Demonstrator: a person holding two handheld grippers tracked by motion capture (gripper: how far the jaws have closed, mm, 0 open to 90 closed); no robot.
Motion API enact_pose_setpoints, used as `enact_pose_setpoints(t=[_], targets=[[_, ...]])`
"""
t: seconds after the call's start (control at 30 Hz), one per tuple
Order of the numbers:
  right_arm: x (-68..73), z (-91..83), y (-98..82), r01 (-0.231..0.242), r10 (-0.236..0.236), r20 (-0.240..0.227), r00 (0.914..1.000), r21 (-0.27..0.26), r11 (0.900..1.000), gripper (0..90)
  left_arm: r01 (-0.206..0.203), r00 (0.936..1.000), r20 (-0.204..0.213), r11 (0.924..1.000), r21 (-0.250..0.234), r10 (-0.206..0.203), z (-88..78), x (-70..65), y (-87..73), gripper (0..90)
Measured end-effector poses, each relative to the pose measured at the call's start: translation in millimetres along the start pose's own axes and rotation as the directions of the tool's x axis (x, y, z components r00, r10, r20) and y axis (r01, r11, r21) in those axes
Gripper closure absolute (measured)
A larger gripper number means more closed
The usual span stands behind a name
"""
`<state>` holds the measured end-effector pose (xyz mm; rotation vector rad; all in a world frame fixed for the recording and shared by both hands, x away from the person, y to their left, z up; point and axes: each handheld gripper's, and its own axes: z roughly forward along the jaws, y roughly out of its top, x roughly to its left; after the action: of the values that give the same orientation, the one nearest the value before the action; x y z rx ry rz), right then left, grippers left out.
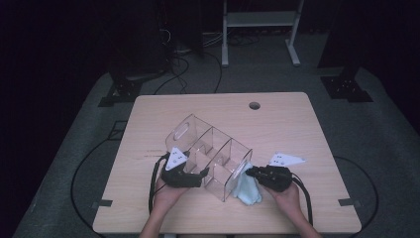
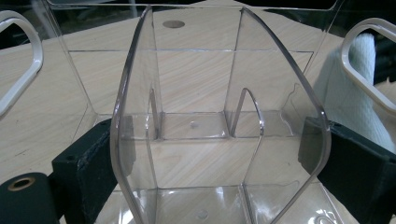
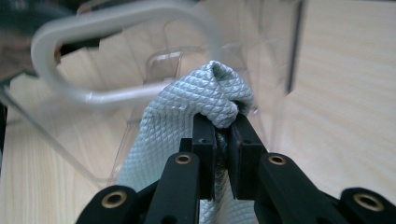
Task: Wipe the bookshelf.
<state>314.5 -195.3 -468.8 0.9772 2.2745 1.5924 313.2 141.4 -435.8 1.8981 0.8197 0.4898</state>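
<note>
A clear acrylic organizer with several compartments and handle cut-outs sits tilted in the middle of the table. My left gripper grips its near side; in the left gripper view the black jaws press on both edges of a curved clear wall. A light blue textured cloth hangs at the organizer's right end. My right gripper is shut on a bunched fold of it, and the cloth rises above the closed fingertips, just in front of the organizer's handle cut-out. The same cloth shows through the clear end wall.
The wooden table has a round cable hole near its far edge. Black cables trail from both grippers off the front edge. Beyond the table are a dark floor, cables and a white metal frame.
</note>
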Motion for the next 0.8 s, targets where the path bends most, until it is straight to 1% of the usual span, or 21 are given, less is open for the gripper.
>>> enact_pose_setpoints(t=[0.03,0.07,0.1,0.17,0.27,0.3,0.33,0.37,0.4,0.43,0.47,0.5,0.53,0.57,0.6,0.63,0.7,0.73,0.77,0.8], targets=[[0.0,0.0,0.0,0.000,0.000,0.000,1.0000,0.000,1.000,82.0,0.001,1.0000,0.001,1.0000,-0.002,-0.001,0.2,-0.1,-0.1,7.5],[-2.3,-1.6,0.7,-0.012,0.012,0.003,0.9999,-0.019,1.000,82.1,0.001,1.0000,0.000,1.0000,-0.003,-0.001,0.4,-0.5,0.1,7.5],[-4.5,-1.2,0.0,-0.022,0.022,-0.005,0.9997,-0.020,1.000,82.1,0.002,1.0000,-0.001,1.0000,-0.005,-0.002,0.7,-0.8,0.2,7.5],[-8.2,2.2,-5.1,-0.031,0.031,0.005,0.9995,0.002,1.000,82.1,0.001,1.0000,0.000,1.0000,-0.002,-0.001,0.4,-0.4,0.2,7.5],[-10.5,3.0,-5.7,-0.039,0.038,0.009,0.9992,0.011,0.999,82.0,0.005,1.0000,0.000,1.0000,-0.006,-0.005,0.7,-1.1,-0.2,7.4],[-9.8,0.2,-1.7,-0.034,0.034,0.021,0.9992,-0.002,0.999,82.1,0.004,1.0000,0.000,1.0000,-0.004,-0.004,0.7,-1.2,-0.1,7.4],[-9.8,0.2,-1.7,-0.034,0.034,0.021,0.9992,-0.002,0.999,82.1,0.004,1.0000,0.002,1.0000,-0.005,-0.004,0.7,-1.1,-0.3,7.4],[-9.3,-2.3,1.8,-0.033,0.033,0.020,0.9993,-0.016,0.999,82.1,0.004,1.0000,0.002,1.0000,-0.005,-0.004,0.7,-1.0,-0.3,7.4],[-8.1,-7.5,9.3,-0.020,0.021,0.024,0.9995,-0.043,0.999,82.1,0.004,1.0000,0.002,1.0000,-0.006,-0.004,0.9,-1.3,-0.2,7.4],[-8.1,-7.5,9.3,-0.020,0.021,0.024,0.9995,-0.043,0.999,82.1,0.004,1.0000,0.002,1.0000,-0.006,-0.004,0.9,-1.3,-0.2,7.4],[-8.0,-10.4,12.9,-0.020,0.021,0.024,0.9995,-0.061,0.998,82.1,0.003,1.0000,0.002,1.0000,-0.006,-0.003,1.0,-1.4,-0.1,7.4],[-8.6,-11.0,13.2,-0.022,0.024,0.025,0.9994,-0.066,0.998,82.1,0.002,1.0000,0.001,1.0000,-0.006,-0.002,1.0,-1.7,-0.1,7.4],[-11.1,-8.0,8.5,-0.032,0.033,0.031,0.9990,-0.046,0.998,82.1,0.001,1.0000,0.002,1.0000,-0.005,-0.001,1.0,-1.9,0.0,7.4],[-11.1,-8.0,8.5,-0.032,0.033,0.031,0.9990,-0.046,0.998,82.1,0.002,1.0000,0.002,1.0000,-0.005,-0.002,1.0,-1.9,0.0,7.4],[-13.3,-5.2,5.1,-0.035,0.036,0.034,0.9988,-0.025,0.999,82.1,0.002,1.0000,0.002,1.0000,-0.005,-0.002,1.0,-1.8,-0.1,7.4],[-16.8,-3.1,2.2,-0.057,0.058,0.031,0.9979,-0.012,0.998,82.0,0.001,1.0000,0.003,1.0000,-0.004,-0.001,0.9,-1.8,0.0,7.4],[-16.6,-4.0,3.9,-0.054,0.054,0.033,0.9980,-0.015,0.998,82.1,0.003,1.0000,0.002,1.0000,-0.004,-0.003,0.8,-1.8,-0.2,7.4],[-15.1,-7.2,9.3,-0.041,0.041,0.036,0.9985,-0.027,0.999,82.1,0.003,1.0000,0.004,1.0000,-0.007,-0.003,0.9,-1.5,-0.7,7.4],[-14.0,-10.8,13.7,-0.040,0.042,0.033,0.9986,-0.048,0.998,82.1,0.003,1.0000,0.003,1.0000,-0.008,-0.003,0.9,-1.6,-0.7,7.4],[-14.0,-10.8,13.7,-0.040,0.042,0.033,0.9986,-0.048,0.998,82.1,0.003,1.0000,0.003,1.0000,-0.008,-0.003,0.9,-1.6,-0.7,7.4]])
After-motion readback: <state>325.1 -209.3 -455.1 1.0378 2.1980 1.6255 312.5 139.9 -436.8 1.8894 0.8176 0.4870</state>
